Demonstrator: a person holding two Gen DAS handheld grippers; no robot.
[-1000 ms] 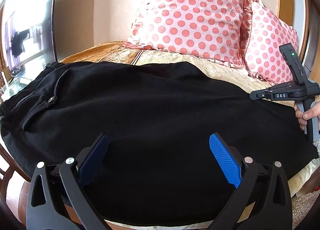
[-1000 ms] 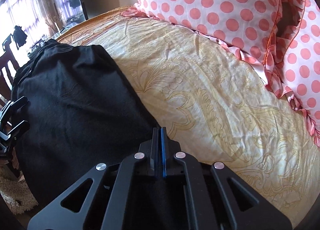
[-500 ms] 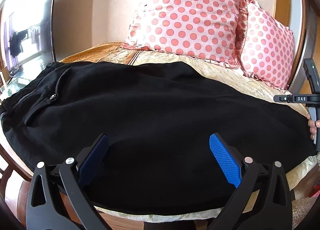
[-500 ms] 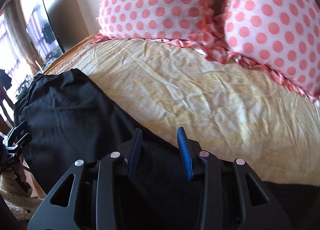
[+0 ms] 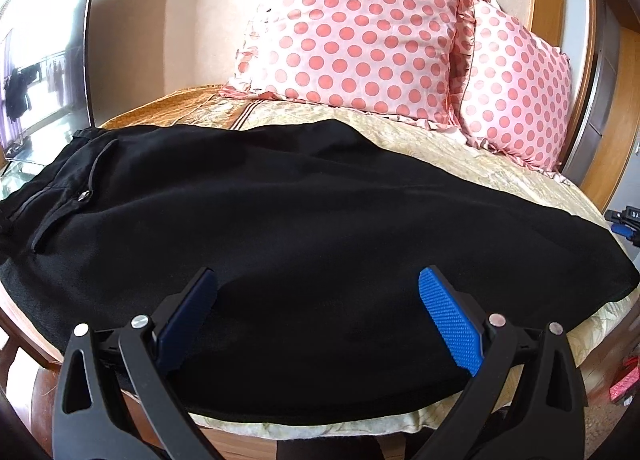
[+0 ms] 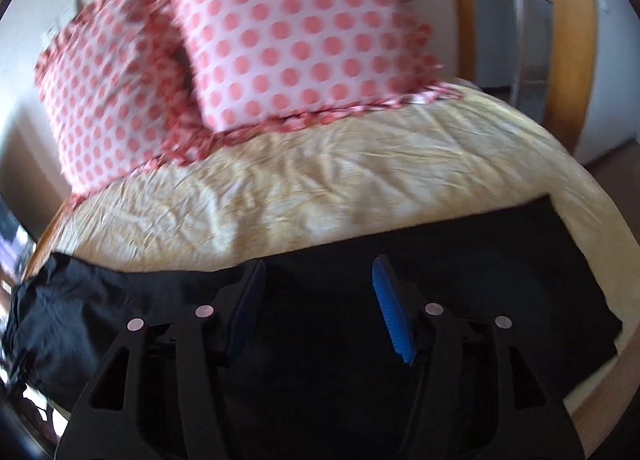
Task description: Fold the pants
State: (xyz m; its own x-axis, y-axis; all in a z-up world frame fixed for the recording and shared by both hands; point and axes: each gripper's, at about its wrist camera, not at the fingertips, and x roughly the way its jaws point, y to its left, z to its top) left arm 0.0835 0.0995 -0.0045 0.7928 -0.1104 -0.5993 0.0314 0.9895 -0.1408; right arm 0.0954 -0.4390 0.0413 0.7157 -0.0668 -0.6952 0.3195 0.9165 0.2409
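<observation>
Pants: the black trousers point(image 5: 304, 219) lie spread flat along the near edge of the bed point(image 5: 460, 147), waistband and back pocket toward the bed's left end, leg hems toward its right end.
Bed: a cream patterned bedspread point(image 6: 320, 187) covers it; the trousers rest on top, their lower edge close to the bed's front edge.
Pillows: two pink polka-dot pillows point(image 5: 352, 31) stand propped at the far side of the bed, well apart from the trousers.
Left hand-held gripper: the left hand-held gripper point(image 5: 318, 316) hovers over the middle of the trousers, jaws spread wide, nothing between them.
Right hand-held gripper: the right hand-held gripper point(image 6: 318, 304) is over the leg end of the trousers, jaws parted and empty; its view is motion-blurred. A sliver of it shows at the right edge of the left wrist view.
Television: a dark television screen point(image 5: 76, 59) stands beyond the bed's left end.
</observation>
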